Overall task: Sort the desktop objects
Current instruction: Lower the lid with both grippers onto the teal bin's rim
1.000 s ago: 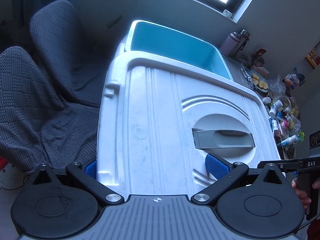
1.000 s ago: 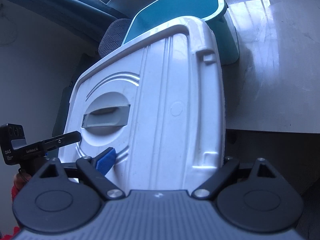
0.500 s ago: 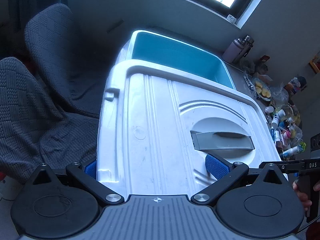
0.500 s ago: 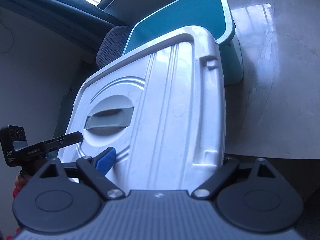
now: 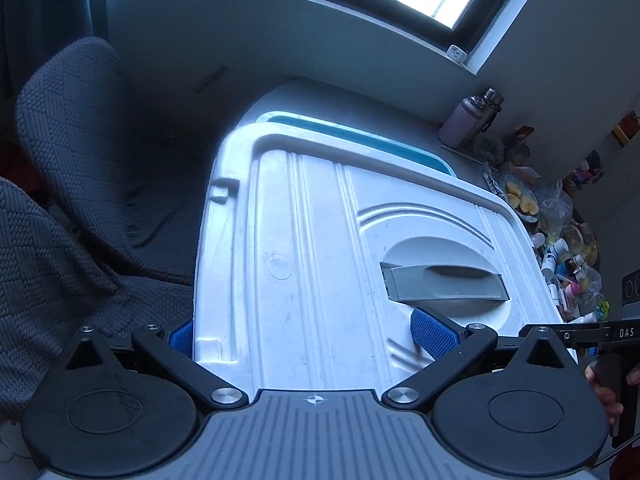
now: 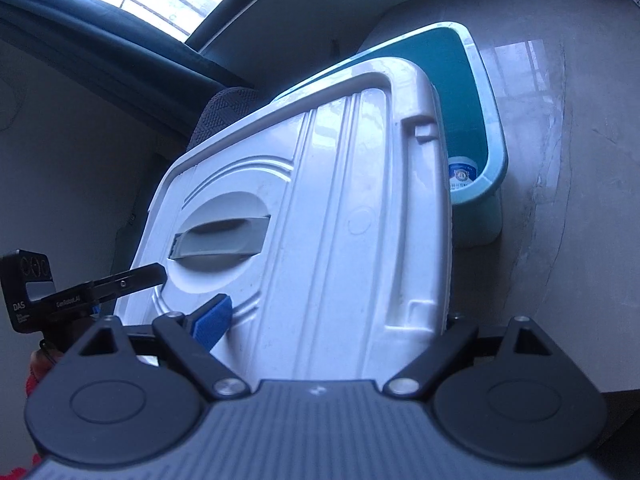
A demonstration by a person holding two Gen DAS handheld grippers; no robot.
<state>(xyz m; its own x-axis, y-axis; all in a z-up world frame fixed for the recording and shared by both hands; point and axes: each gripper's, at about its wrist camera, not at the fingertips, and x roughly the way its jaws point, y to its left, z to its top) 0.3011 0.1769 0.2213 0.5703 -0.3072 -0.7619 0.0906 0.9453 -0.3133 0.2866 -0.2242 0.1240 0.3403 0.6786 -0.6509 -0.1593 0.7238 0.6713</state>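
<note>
Gripping the white lid [image 5: 320,264] at its near edge, left gripper [image 5: 308,332] and right gripper [image 6: 324,320] both clamped, over teal bin [image 6: 486,128].

Lid: the white lid [image 5: 304,264] fills the frame's centre, its grey handle [image 5: 444,286] right of centre.
Left gripper [image 5: 308,332]: blue pads [image 5: 432,332] clamp the lid's near edge.
Bin: the teal bin [image 5: 360,140] peeks above the lid.
Clutter: bottles [image 5: 560,256] at right edge.
</note>
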